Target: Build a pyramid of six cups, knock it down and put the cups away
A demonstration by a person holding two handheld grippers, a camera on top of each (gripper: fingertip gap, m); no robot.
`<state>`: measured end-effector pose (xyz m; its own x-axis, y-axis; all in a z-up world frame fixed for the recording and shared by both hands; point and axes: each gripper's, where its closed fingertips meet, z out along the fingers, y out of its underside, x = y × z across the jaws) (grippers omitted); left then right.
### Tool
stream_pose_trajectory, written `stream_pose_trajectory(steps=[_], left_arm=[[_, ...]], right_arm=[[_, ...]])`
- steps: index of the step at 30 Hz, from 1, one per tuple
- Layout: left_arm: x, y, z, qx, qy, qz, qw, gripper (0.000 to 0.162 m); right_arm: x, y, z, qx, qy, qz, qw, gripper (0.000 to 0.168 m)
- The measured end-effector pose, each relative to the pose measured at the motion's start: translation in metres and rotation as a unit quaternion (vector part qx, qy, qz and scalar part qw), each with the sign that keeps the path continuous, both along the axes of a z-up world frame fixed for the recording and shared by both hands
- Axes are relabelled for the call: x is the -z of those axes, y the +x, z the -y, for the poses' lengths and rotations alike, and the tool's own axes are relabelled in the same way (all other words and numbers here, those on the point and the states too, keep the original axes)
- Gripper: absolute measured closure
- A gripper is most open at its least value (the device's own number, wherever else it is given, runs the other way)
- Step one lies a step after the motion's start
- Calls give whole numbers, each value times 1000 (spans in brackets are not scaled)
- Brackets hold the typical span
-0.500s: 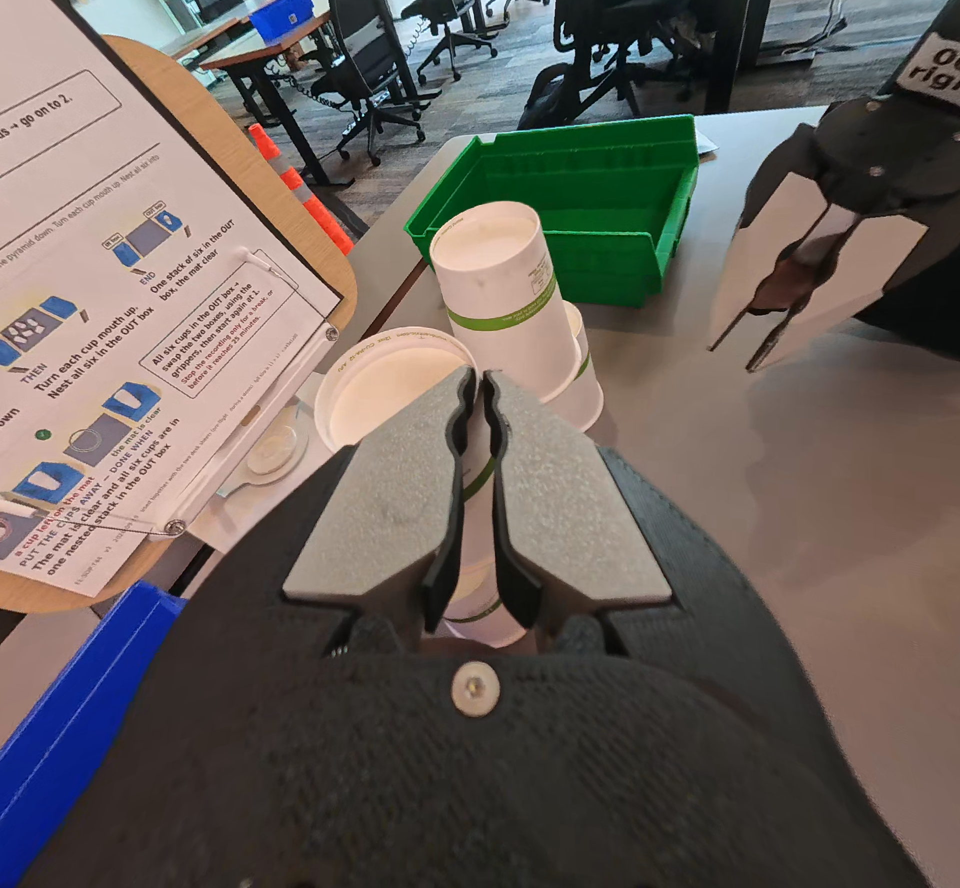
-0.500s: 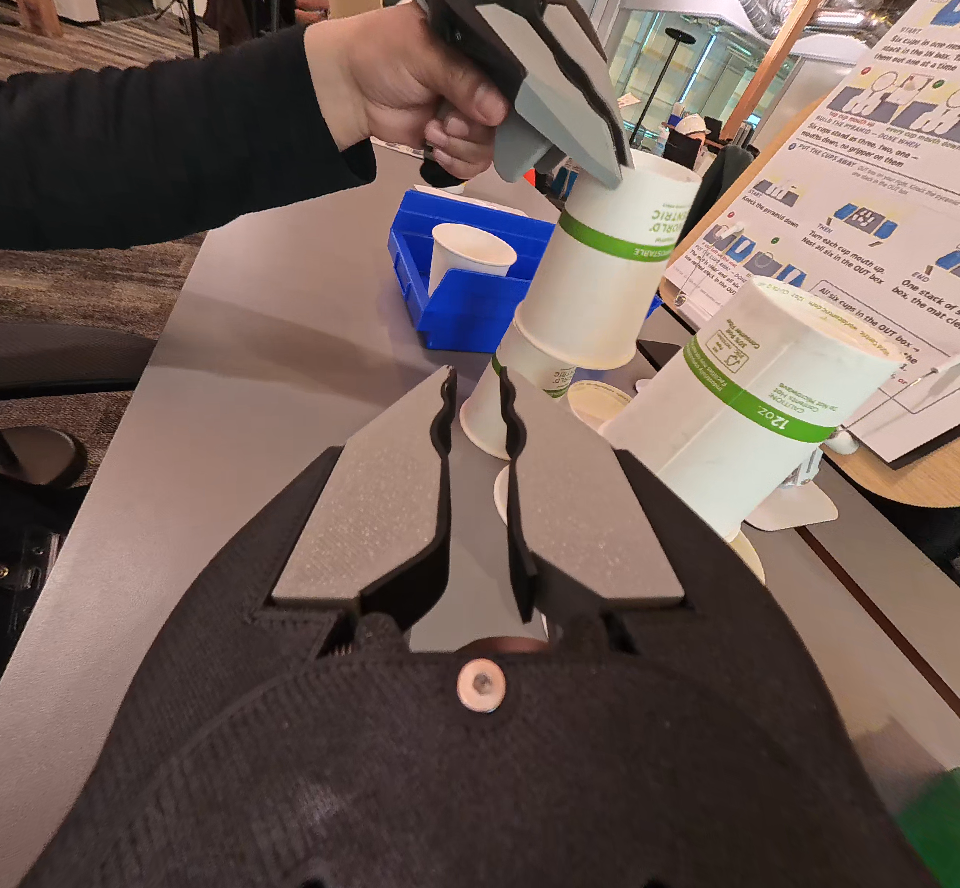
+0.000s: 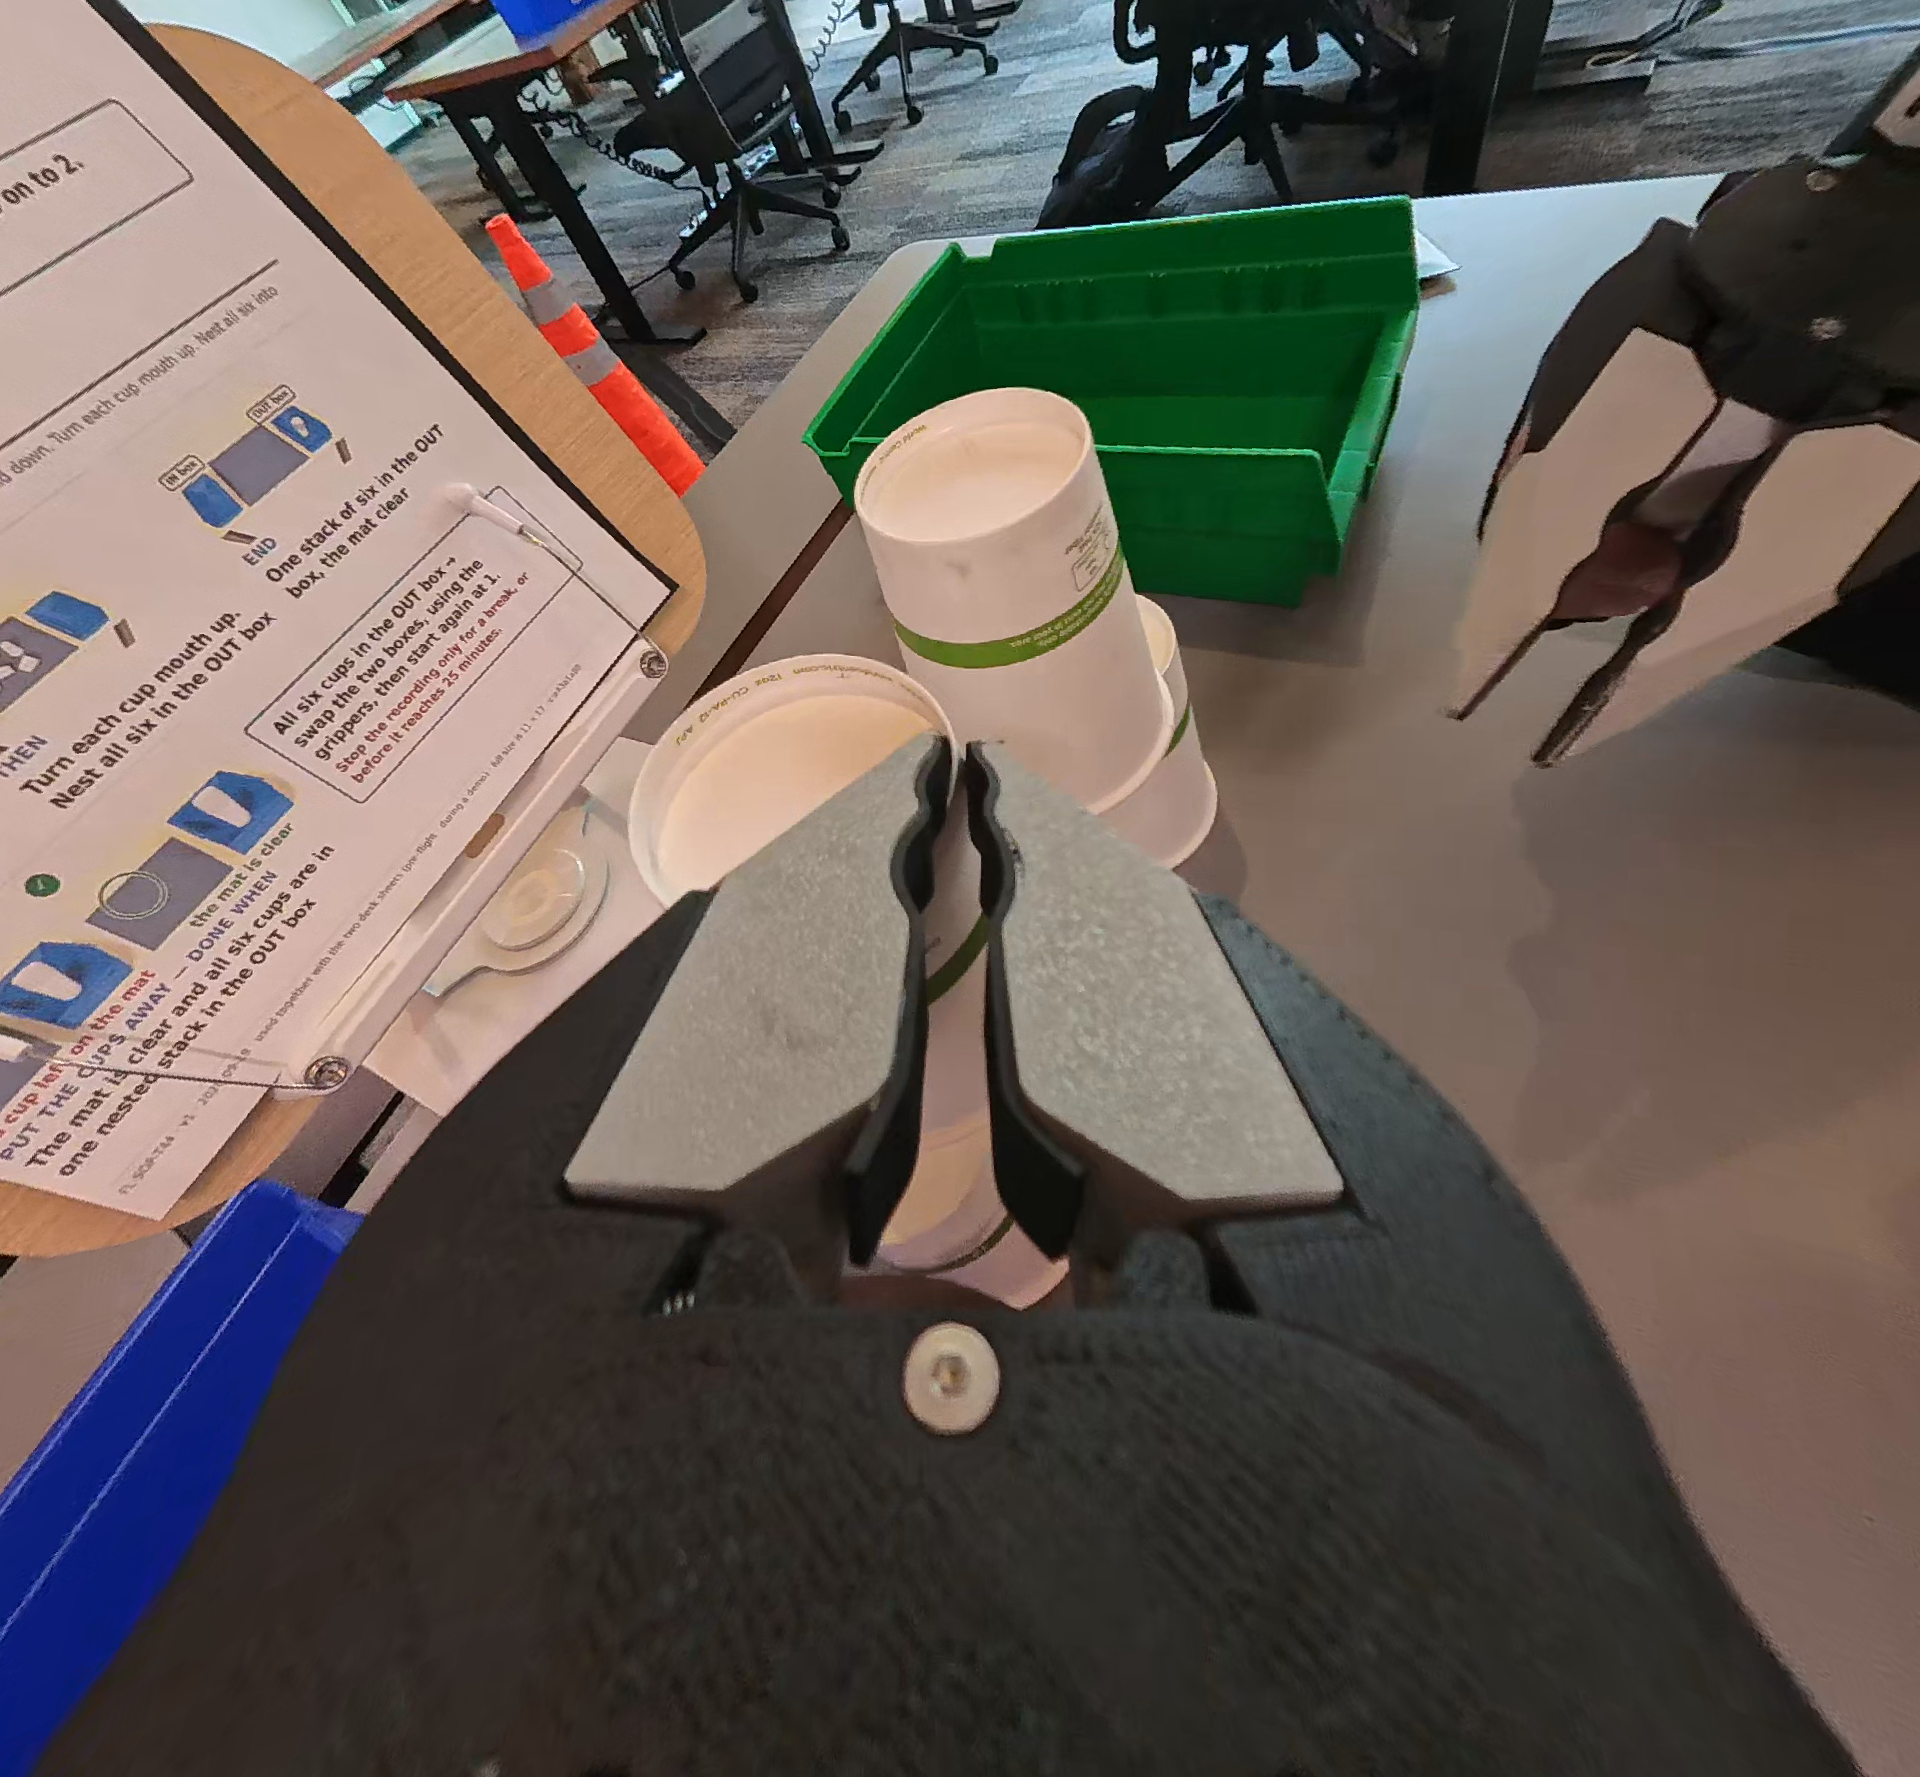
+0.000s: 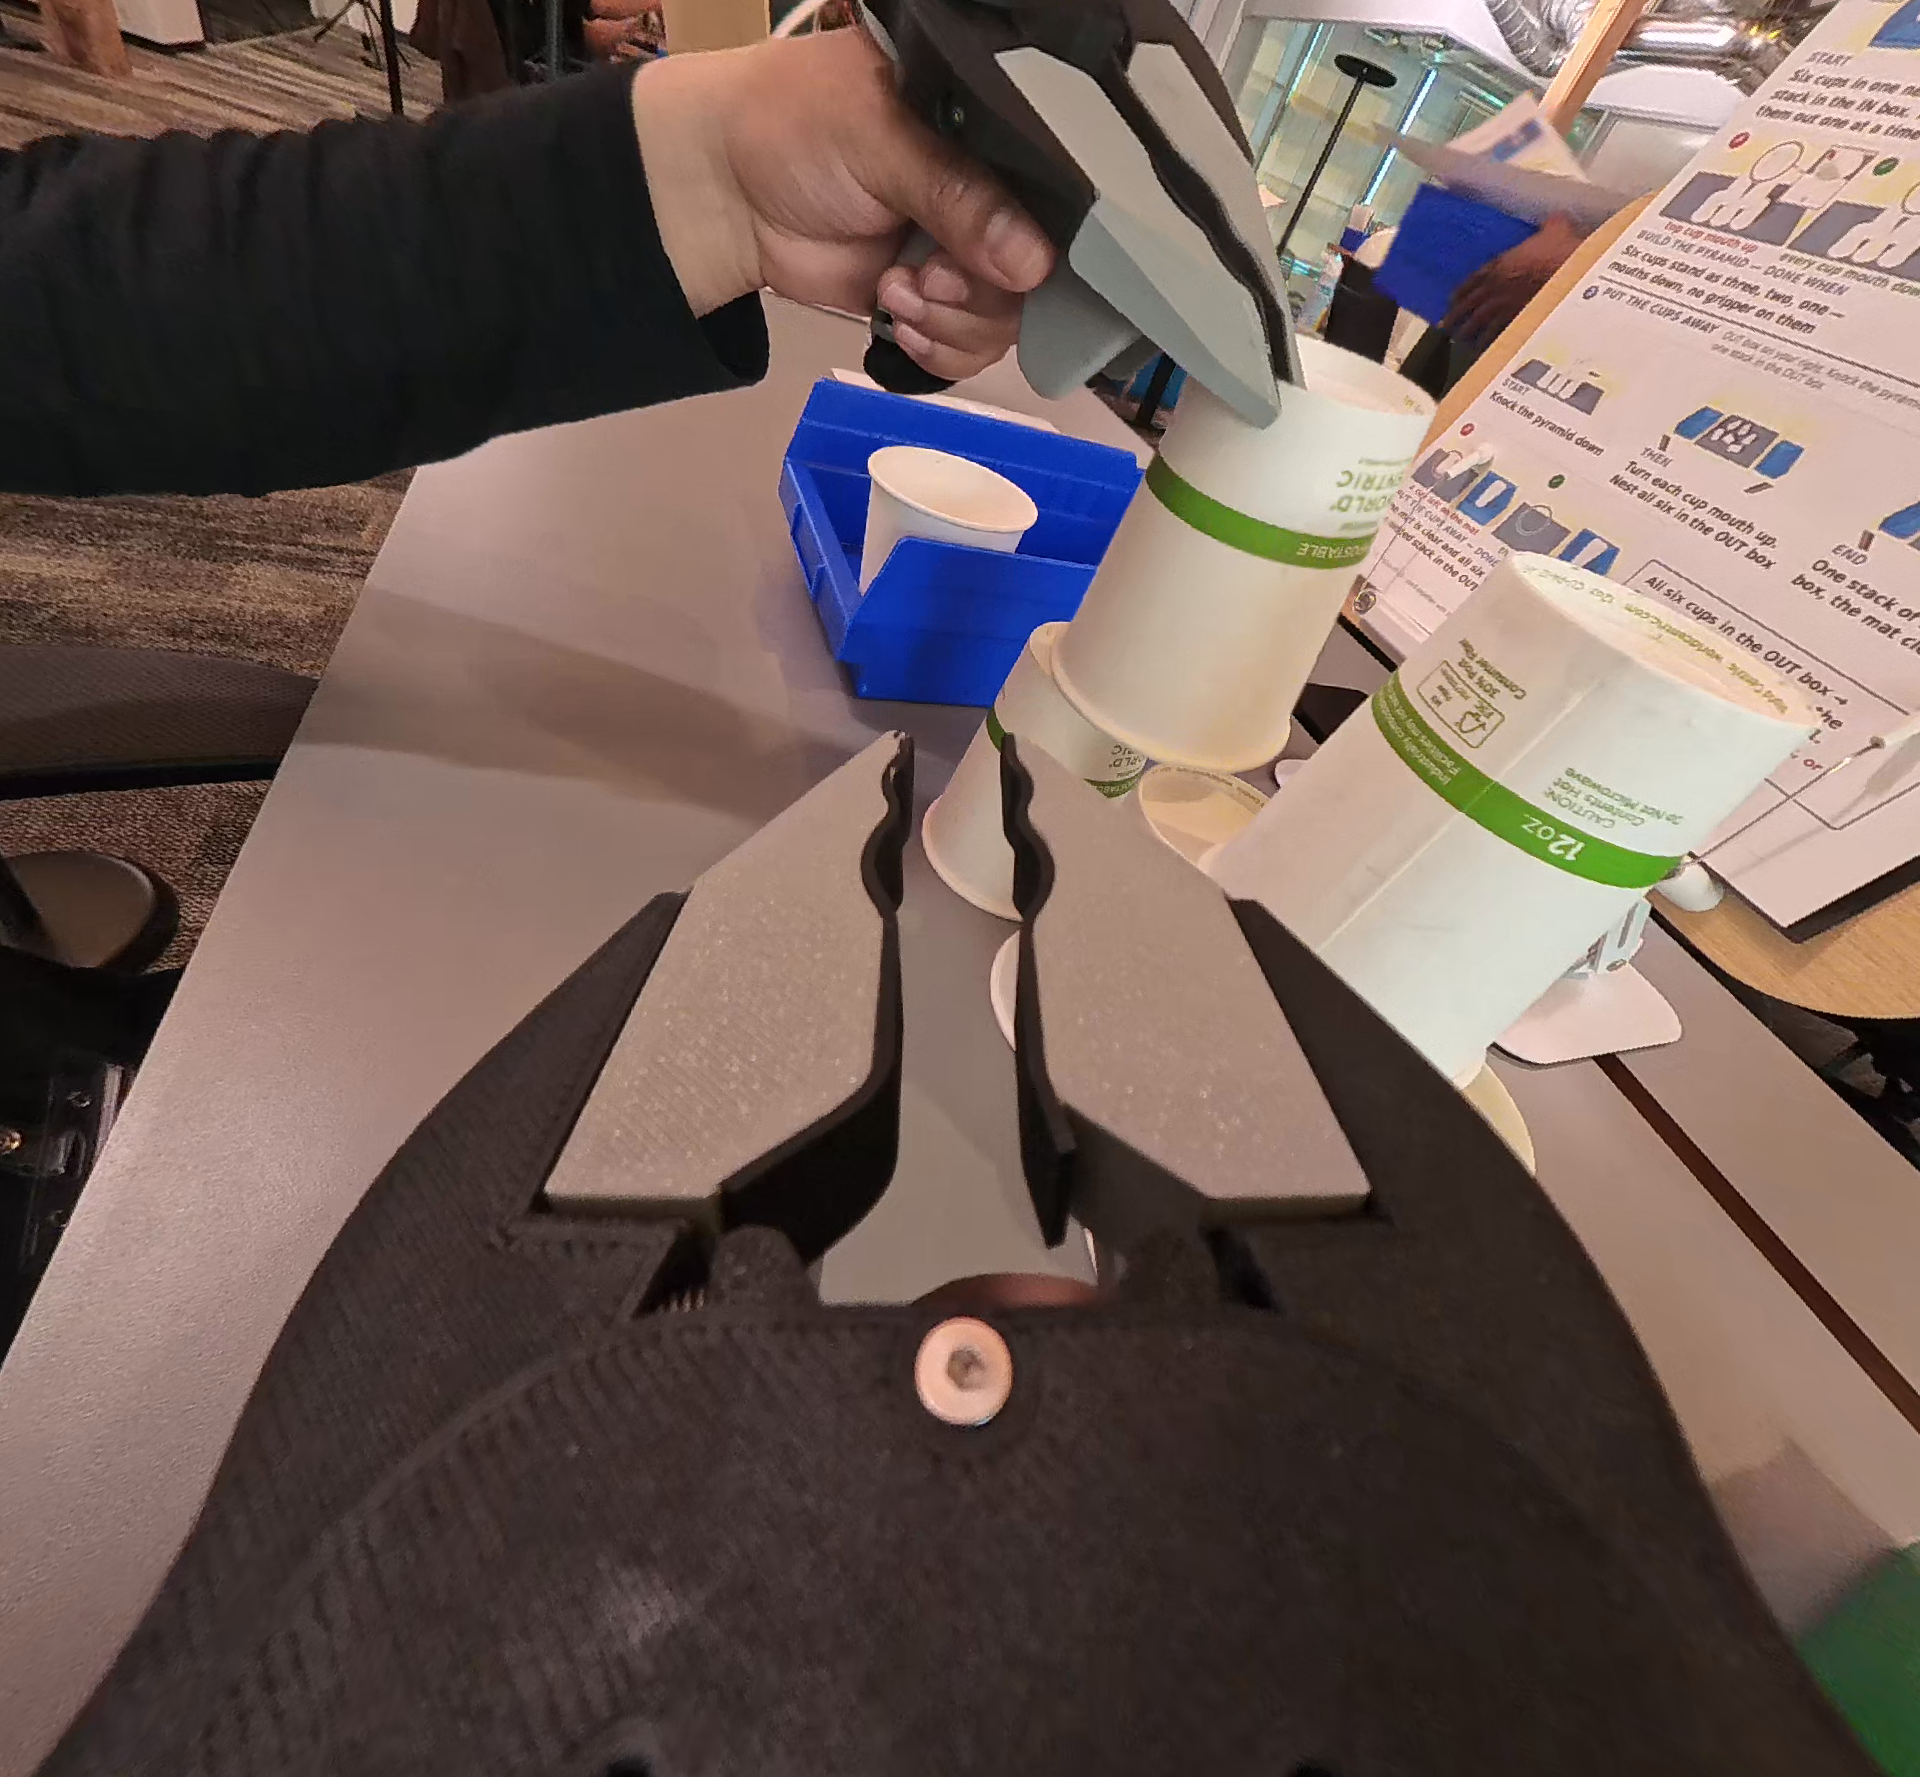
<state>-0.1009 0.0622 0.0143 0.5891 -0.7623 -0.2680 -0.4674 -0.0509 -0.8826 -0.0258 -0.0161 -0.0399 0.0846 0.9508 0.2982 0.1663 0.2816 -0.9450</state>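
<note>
White paper cups with green bands stand mouth down on the grey table (image 4: 520, 688). My left gripper (image 3: 958, 751) is shut on the base rim of one upturned cup (image 3: 769, 792). In the right wrist view a hand holds that gripper (image 4: 1283, 377) and its cup (image 4: 1226, 605) tilted just above a bottom cup (image 4: 966, 834). Another upturned cup (image 4: 1507, 834) sits on the second level beside it and also shows in the left wrist view (image 3: 997, 584). My right gripper (image 4: 951, 751) is narrowly open and empty, low beside the bottom cups. One cup (image 4: 935, 512) stands mouth up in the blue bin (image 4: 935, 626).
A green bin (image 3: 1195, 480) stands empty behind the cups. An instruction sheet on a wooden board (image 3: 260, 584) leans close at the left of the stack. My right gripper (image 3: 1496, 740) hovers to the right of the cups. An orange cone (image 3: 592, 356) and office chairs lie beyond the table edge.
My left gripper has sunk slightly with its cup toward the bottom cups. The right gripper and the other cups have not moved.
</note>
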Motion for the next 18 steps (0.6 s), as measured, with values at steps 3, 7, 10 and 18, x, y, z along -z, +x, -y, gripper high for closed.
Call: stream_pose_trajectory(steps=[3, 7, 10, 18], left_arm=[[1, 2, -3, 1, -9, 9, 1000, 162], [3, 2, -6, -4, -10, 8, 1000, 161], [4, 3, -7, -4, -10, 9, 1000, 161], [7, 7, -9, -2, -16, 11, 1000, 162]], right_arm=[[0, 0, 1, -3, -2, 0, 1000, 155], [1, 0, 1, -3, -3, 2, 1000, 155], [0, 0, 1, -3, -2, 1, 1000, 155], [2, -1, 2, -3, -1, 6, 1000, 155]])
